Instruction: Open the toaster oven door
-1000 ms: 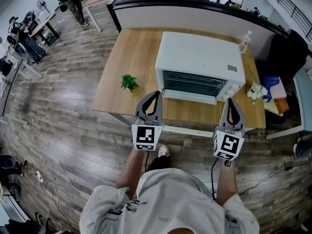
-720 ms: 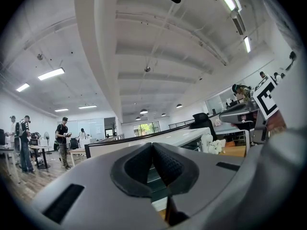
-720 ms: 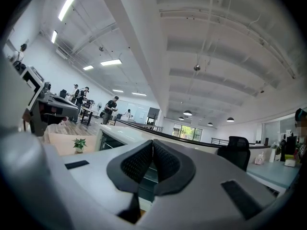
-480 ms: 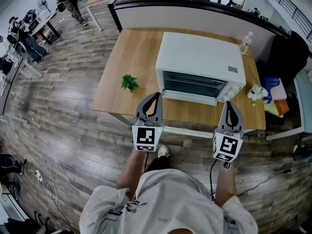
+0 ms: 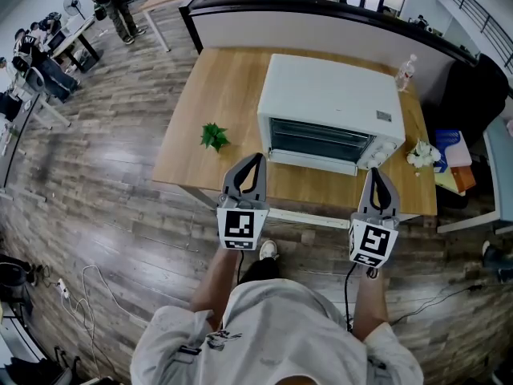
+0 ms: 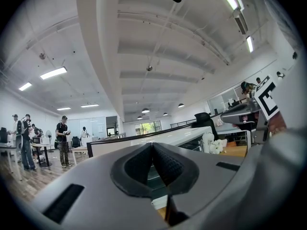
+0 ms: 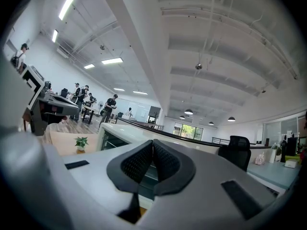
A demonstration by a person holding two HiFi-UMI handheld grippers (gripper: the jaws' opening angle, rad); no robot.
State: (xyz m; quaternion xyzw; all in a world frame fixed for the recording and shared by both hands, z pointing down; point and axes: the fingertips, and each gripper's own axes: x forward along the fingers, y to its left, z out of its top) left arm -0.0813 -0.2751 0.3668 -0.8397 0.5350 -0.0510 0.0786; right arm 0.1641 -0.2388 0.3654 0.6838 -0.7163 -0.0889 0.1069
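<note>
Both grippers are up at the near edge of the wooden table (image 5: 210,87), pointing level at the toaster oven (image 5: 329,95), and neither one touches it. The oven, a white box, sits toward the right half of the table with its glass door (image 5: 317,139) facing the person, and that door is closed, standing flat against the front. The left gripper (image 5: 256,157) lines up just short of the oven's left front corner. Its own view shows the two dark ribbed pads (image 6: 165,164) pressed tip to tip, nothing caught between them, with the oven's glass front showing just beyond. Over on the other side, the right gripper (image 5: 377,170) hovers in front of the oven's right end, close to the control knobs (image 5: 388,146). Its jaws are also fully together and empty, pads (image 7: 164,161) meeting in a point, the oven front rising behind them. Each gripper carries its marker cube (image 5: 241,226) near the person's hand. To the left of the oven a small green potted plant (image 5: 213,136) stands on the bare wood, well clear of the left gripper. A water bottle (image 5: 404,70) stands at the far right corner of the table, and a bunch of white flowers (image 5: 421,152) lies at the right edge, just beside the oven.
</note>
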